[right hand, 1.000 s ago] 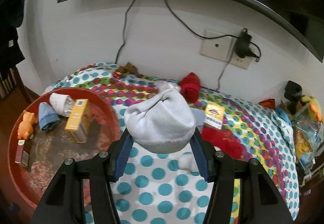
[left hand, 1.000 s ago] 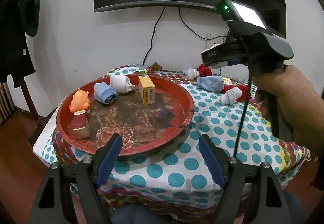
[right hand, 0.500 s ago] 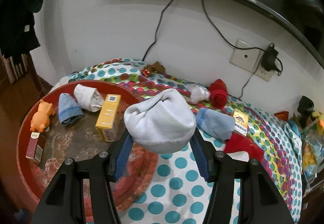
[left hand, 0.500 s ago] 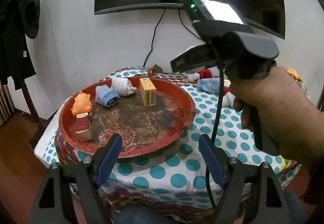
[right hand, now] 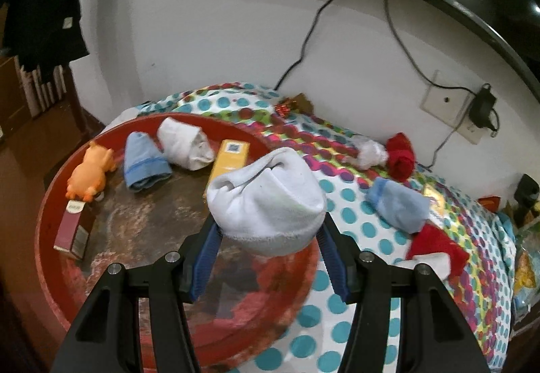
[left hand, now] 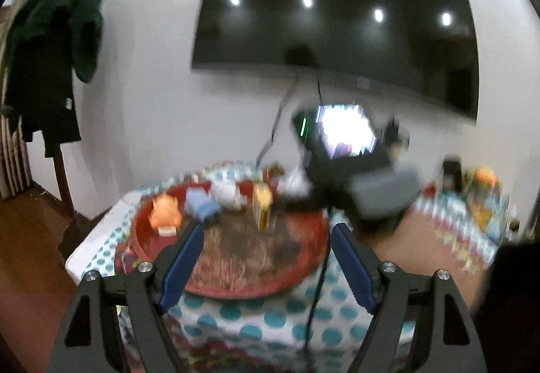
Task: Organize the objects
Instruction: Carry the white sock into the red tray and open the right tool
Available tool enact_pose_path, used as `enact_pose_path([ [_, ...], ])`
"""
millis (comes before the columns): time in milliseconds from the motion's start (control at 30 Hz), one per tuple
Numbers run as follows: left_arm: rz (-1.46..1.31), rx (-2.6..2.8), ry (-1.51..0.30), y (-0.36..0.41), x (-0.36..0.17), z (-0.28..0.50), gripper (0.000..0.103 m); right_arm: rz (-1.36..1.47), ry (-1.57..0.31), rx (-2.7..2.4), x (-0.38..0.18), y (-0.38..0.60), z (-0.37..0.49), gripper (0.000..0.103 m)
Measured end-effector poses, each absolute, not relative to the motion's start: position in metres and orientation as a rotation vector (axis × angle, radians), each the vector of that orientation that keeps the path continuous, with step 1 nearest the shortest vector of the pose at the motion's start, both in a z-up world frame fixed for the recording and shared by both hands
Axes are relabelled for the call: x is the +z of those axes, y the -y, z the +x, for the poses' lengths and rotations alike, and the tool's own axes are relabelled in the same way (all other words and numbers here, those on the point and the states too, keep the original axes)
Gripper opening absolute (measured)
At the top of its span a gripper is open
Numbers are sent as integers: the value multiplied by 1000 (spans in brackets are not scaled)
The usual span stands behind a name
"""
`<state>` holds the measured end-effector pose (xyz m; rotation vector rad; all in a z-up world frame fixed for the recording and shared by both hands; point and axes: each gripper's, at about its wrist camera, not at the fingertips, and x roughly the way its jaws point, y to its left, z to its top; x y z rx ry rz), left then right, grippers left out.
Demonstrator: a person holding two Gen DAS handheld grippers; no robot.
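Sock bundle, white (right hand: 266, 204), pinched between the blue pads of the right gripper (right hand: 268, 239), carried in the air above the near-right rim of the red round tray (right hand: 50, 275). Bundle is a rolled lump, long axis running side to side across the pads, folded opening turned up and away toward the wall.

Tray floor below and left of the bundle is bare and worn across its middle and near half. Far half is occupied: yellow box (right hand: 229, 159) partly hidden behind the bundle, white rolled sock (right hand: 184, 143), blue rolled sock (right hand: 143, 167), orange toy animal (right hand: 89, 172) by the left rim, dark red box (right hand: 72, 231) lying along the left rim.

Right of the tray, on the dotted tablecloth (right hand: 351, 228): light blue sock roll (right hand: 398, 204), red cloth (right hand: 435, 246) with a white piece touching it, red sock roll (right hand: 400, 155) next to a small white bundle (right hand: 369, 150) near the wall. Open cloth lies between the tray rim and these.

Left gripper (left hand: 266, 260) spread wide, nothing between its pads, facing the tray; this view is blurred.
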<state>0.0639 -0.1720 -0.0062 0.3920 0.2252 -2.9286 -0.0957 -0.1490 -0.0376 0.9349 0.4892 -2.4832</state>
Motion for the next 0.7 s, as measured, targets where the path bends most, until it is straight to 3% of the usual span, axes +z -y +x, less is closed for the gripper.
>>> enact_pose_path([
  [133,228,-2921,-207,172,4,78,80,928,-532,-2411,-51,169,-83,54],
  [700,68,-2941,-170,163,18,99,80,968,-603,-2217,-101,222,-32,55],
])
